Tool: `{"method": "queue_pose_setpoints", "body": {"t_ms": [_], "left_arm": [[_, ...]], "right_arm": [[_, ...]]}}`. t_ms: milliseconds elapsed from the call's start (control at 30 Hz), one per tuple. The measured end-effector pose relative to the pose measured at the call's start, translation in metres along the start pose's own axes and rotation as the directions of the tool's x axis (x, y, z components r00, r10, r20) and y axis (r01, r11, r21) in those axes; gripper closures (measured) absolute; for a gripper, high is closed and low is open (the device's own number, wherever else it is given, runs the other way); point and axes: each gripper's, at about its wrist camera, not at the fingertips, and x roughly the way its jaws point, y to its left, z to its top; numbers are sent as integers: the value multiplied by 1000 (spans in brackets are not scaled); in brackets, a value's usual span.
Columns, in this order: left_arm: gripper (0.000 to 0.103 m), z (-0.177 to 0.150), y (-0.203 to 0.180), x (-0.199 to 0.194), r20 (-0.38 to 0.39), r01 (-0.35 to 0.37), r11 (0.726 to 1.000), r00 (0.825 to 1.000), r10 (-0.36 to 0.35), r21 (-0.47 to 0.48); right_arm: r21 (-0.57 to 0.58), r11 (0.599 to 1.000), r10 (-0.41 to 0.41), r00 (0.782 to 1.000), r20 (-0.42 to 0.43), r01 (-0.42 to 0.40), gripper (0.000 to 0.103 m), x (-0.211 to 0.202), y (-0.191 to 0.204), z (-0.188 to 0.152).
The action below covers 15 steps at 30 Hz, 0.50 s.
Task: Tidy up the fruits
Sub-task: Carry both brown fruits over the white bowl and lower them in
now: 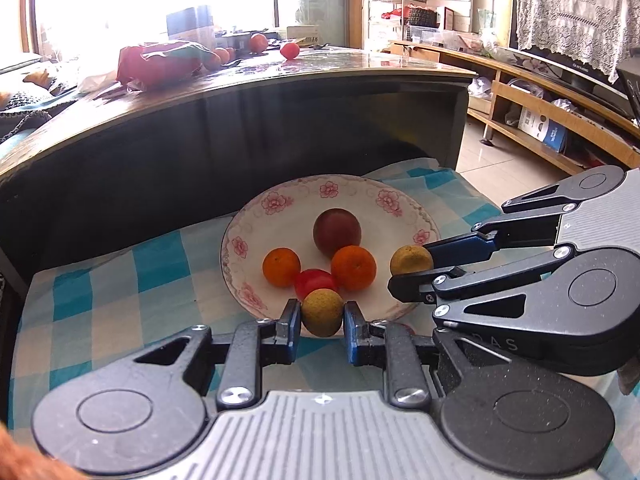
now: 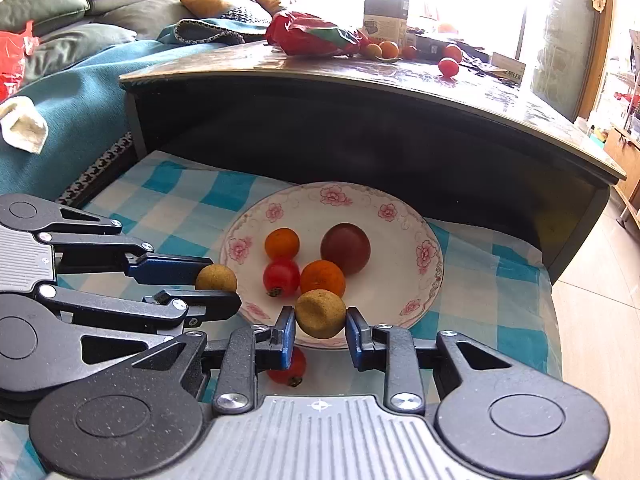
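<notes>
**Both grippers hold fruit at the plate's rim**

Each tan fruit sits clamped over the flowered plate (image 1: 404,204): one (image 1: 322,312) in the left gripper (image 1: 322,318), another (image 2: 320,313) in the right gripper (image 2: 320,322). Beneath lies a checked cloth (image 1: 160,264).

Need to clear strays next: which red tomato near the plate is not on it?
The red tomato on the checked cloth, just below the right gripper. The other lies on the plate.

Plate (image 1: 280,204): 4 fruits; 2 longans (image 1: 322,313) clamped.
</notes>
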Motion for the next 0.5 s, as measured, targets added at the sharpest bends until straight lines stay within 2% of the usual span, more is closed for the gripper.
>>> {"method": "queue_pose_setpoints", "body": {"t_ms": [500], "left_arm": [[71, -1, 13, 20, 3, -57, 998, 998, 57, -13]], "right_arm": [[-39, 999, -6, 1000, 16, 7, 81, 26, -5, 4]]}}
